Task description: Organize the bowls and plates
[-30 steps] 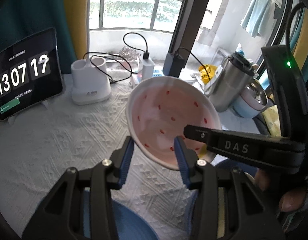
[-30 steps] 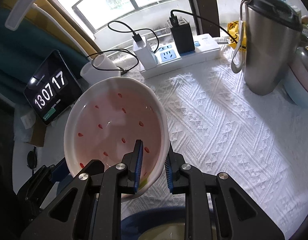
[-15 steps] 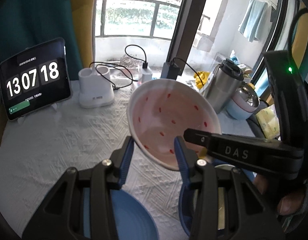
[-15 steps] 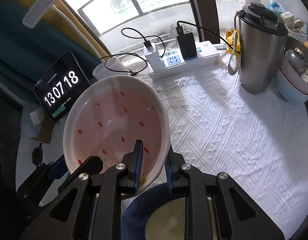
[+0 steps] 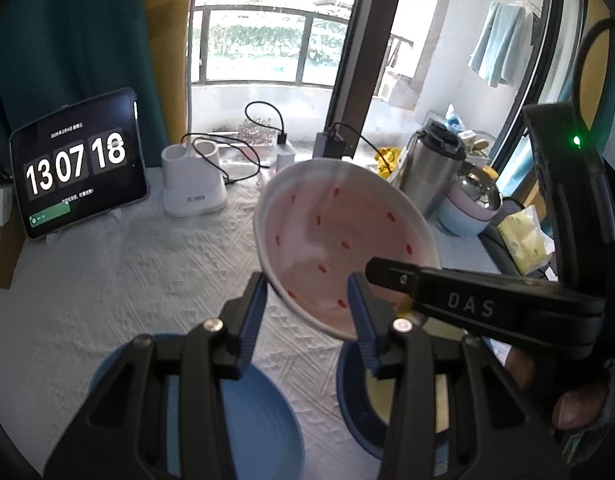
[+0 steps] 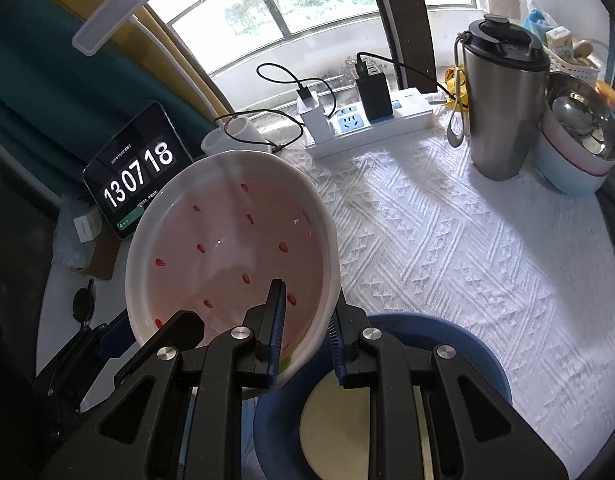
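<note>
Left wrist: pink bowl [image 5: 339, 240], glossy ceramic, red seed specks, white rim, tilted, airborne. Left gripper [image 5: 307, 304] jaws straddle its near rim; contact unclear, can't tell grip.
Right wrist: right gripper [image 6: 305, 320] jaws clenched on bowl wall, one pad inside. Blue bowl [image 6: 483, 364] below jaws on table [image 6: 447, 240], woven white cloth.

Home: balcony window [image 5: 263, 48], hanging towel [image 5: 497, 44], thermos [image 6: 503, 104], power strip [image 6: 371, 124] on cloth-covered table [image 6: 447, 240].

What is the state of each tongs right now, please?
Left tongs: closed on the near rim of the pink bowl.
Right tongs: closed on the same bowl's rim, one finger inside.
</note>
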Tool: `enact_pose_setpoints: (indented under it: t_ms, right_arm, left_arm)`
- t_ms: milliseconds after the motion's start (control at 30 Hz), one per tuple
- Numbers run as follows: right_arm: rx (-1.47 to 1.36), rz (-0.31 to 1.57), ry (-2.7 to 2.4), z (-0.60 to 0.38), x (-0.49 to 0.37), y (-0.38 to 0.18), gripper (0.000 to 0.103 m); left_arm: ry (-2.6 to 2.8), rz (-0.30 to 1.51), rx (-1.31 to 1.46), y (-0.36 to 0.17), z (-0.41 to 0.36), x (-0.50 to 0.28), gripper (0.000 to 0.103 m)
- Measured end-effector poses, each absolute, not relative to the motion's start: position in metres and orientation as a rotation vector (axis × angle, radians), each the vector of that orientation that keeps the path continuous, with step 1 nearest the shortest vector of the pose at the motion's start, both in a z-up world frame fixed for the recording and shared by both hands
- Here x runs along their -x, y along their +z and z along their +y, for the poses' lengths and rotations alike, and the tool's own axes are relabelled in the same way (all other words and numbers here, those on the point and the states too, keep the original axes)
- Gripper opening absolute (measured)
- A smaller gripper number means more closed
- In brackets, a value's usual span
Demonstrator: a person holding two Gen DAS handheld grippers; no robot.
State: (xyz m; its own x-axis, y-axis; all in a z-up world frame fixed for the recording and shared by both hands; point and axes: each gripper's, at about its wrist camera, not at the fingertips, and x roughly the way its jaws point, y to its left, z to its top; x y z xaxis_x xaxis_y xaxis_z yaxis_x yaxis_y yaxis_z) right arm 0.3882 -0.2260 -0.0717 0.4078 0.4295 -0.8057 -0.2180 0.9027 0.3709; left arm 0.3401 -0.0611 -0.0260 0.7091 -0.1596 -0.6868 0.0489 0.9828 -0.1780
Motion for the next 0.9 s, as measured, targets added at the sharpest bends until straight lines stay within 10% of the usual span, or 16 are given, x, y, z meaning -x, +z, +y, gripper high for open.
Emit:
enact_pose_setpoints:
  t_ms: [900]
  right_arm:
    - [-0.237, 1.053, 0.386, -0.259, -0.341, -0.062, 0.022]
  left_arm:
    - [-0.164, 0.747, 0.107, -0.018, -0.093, -0.296, 0.043]
